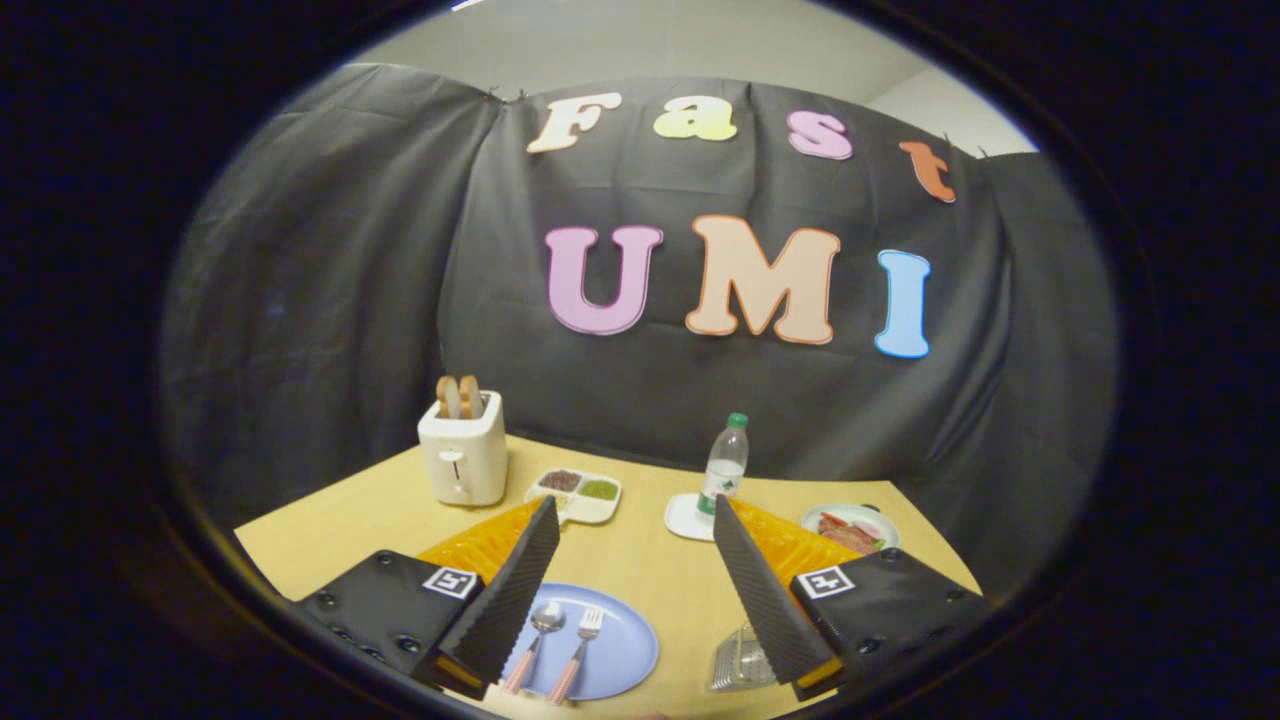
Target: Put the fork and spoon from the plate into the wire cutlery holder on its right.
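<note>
- The gripper (634, 520) hangs above the near part of a light wooden table (640, 575), its two fingers spread wide apart with nothing between them.
- A blue plate (625, 655) lies on the table near the fingers, just right of the left finger and partly hidden behind it.
- On the plate rest a spoon (540, 630) and a fork (580, 640), side by side; the spoon is on the left, the fork on the right, and both have pinkish handles pointing toward the near edge.
- The spoon's bowl and the fork's tines point toward the far side of the table.
- The wire cutlery holder (738, 662) stands to the right of the plate, apart from it, and close against the right finger, which covers part of it.
- Farther off on the left stands a white toaster (463, 460) with two slices of bread (459, 396) upright in its slots.
- Just right of the toaster lies a white divided dish (580, 495) holding dark and green contents.
- Near the far middle, a clear water bottle (725, 465) with a green cap stands upright on a white coaster (685, 520).
- On the far right sits a small plate of food (850, 528), beyond the right finger.
</note>
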`<state>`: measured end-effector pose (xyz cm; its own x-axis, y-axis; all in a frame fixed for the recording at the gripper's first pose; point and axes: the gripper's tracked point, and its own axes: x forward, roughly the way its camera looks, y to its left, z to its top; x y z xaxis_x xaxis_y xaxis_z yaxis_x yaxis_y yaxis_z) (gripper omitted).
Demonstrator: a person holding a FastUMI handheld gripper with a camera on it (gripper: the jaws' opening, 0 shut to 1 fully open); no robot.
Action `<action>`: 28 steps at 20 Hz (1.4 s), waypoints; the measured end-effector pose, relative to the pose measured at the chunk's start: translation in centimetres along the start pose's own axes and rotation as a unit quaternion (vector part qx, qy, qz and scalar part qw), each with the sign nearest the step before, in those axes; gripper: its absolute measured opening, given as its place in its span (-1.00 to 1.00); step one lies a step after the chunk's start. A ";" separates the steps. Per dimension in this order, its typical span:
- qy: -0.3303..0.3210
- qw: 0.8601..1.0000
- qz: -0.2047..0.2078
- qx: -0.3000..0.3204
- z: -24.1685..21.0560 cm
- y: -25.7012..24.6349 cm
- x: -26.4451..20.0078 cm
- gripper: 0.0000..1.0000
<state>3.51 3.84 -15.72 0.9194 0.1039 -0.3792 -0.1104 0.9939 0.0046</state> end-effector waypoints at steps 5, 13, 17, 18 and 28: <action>0.085 0.996 0.029 -0.002 -6.1 1.6 0.4 0.99; 0.184 0.982 0.048 0.005 -13.4 2.7 1.0 0.99; 0.226 0.973 0.051 -0.004 -16.5 3.2 0.6 0.99; 0.234 0.971 0.054 -0.010 -17.2 3.5 0.7 0.99; 0.305 0.949 0.066 -0.050 -22.3 4.3 -0.1 0.99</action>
<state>-5.44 7.26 -36.32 0.5082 0.1559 -0.8470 -0.2723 0.9621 0.0137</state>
